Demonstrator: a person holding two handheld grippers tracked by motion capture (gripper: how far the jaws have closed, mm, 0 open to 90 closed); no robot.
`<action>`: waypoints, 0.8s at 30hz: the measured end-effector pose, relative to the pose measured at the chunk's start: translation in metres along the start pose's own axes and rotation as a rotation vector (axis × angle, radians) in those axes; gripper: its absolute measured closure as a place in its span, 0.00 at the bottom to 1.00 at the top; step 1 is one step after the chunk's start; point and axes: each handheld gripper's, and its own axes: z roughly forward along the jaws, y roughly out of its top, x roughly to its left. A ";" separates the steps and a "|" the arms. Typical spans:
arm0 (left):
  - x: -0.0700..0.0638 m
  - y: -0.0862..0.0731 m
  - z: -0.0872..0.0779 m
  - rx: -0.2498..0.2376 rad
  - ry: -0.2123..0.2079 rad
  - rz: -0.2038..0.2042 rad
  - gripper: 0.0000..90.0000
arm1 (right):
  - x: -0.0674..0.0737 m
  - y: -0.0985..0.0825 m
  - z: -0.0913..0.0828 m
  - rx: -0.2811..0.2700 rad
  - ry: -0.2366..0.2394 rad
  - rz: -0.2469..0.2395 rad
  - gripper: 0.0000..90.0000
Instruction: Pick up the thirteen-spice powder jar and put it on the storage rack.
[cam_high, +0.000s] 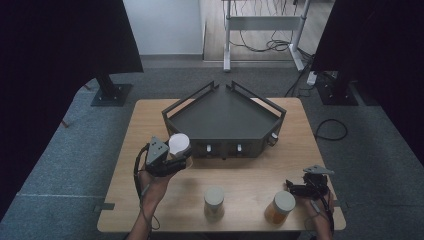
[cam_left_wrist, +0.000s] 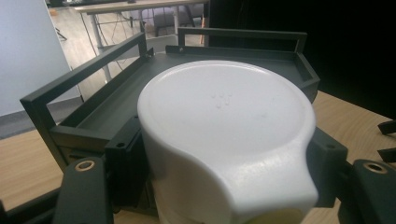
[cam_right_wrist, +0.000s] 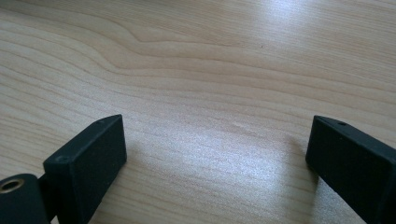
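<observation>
My left gripper (cam_high: 176, 159) is shut on a white-lidded jar (cam_high: 179, 145), held above the table just left of the dark corner shelf tray (cam_high: 225, 117). In the left gripper view the jar's white lid (cam_left_wrist: 224, 121) sits between both jaws, with the tray (cam_left_wrist: 107, 107) right behind it. My right gripper (cam_high: 296, 189) rests near the table's right front, open, beside an orange-filled jar (cam_high: 280, 207). Its two fingers (cam_right_wrist: 88, 158) stand wide apart over bare wood, nothing between them. A second jar (cam_high: 214, 202) stands at the front centre.
The wooden table (cam_high: 150, 120) carries the tray at its back centre. Grey carpet surrounds it, with black stands (cam_high: 111, 92) at both back corners and cables (cam_high: 330, 131) on the floor at the right.
</observation>
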 end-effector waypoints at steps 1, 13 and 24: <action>0.000 0.001 0.000 -0.001 -0.001 0.000 0.34 | 0.000 0.000 0.000 0.000 0.000 0.000 0.05; 0.006 0.013 0.006 -0.003 0.000 -0.003 0.34 | 0.000 0.000 0.000 0.000 0.000 0.000 0.05; 0.008 0.023 0.012 -0.008 0.002 -0.001 0.34 | 0.000 0.000 0.000 0.000 0.000 0.000 0.05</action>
